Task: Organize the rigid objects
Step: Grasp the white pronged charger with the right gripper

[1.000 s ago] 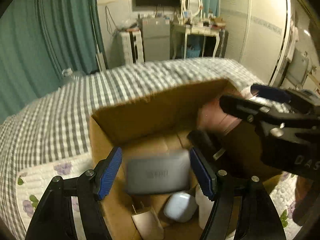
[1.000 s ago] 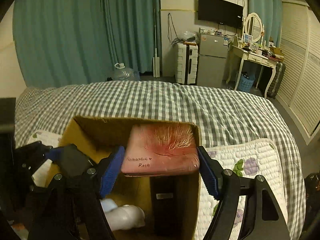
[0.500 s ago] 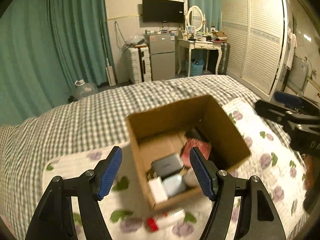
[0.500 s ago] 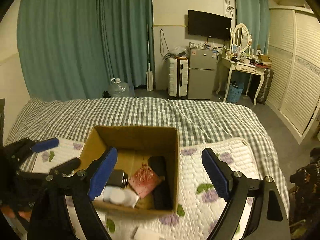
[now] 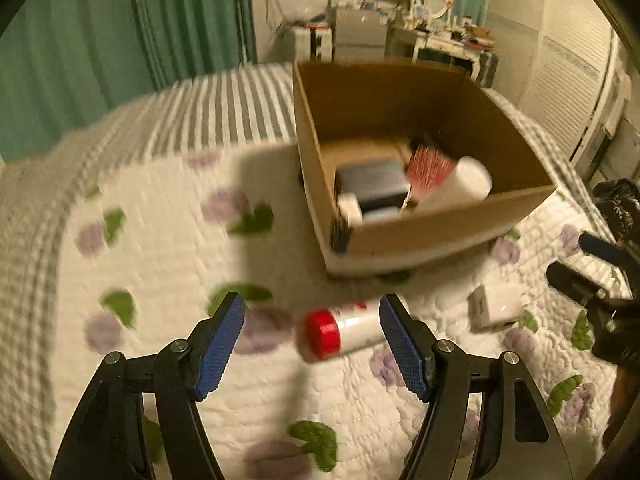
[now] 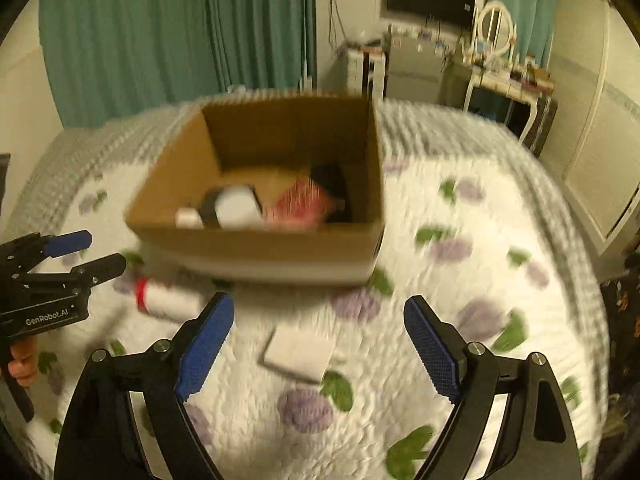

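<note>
A cardboard box (image 5: pixel 440 236) stands on the flowered quilt; it also shows in the right wrist view (image 6: pixel 256 248). Inside lie a pink pad (image 6: pixel 300 204), a dark case (image 5: pixel 372 184) and white items. A white bottle with a red cap (image 5: pixel 340 330) lies on the quilt in front of the box, just ahead of my open, empty left gripper (image 5: pixel 312 348); it also shows in the right wrist view (image 6: pixel 168 300). A flat white box (image 6: pixel 300 350) lies ahead of my open, empty right gripper (image 6: pixel 316 344).
The bed has a grey checked cover (image 5: pixel 208 112) beyond the quilt. Teal curtains, a fridge, a dressing table and wardrobe doors stand behind the bed. The left gripper also appears at the left edge of the right wrist view (image 6: pixel 52 268).
Both grippers have pulled back out of the box and come down low over the quilt. The pink pad, held by the right gripper a second ago, now lies in the box.
</note>
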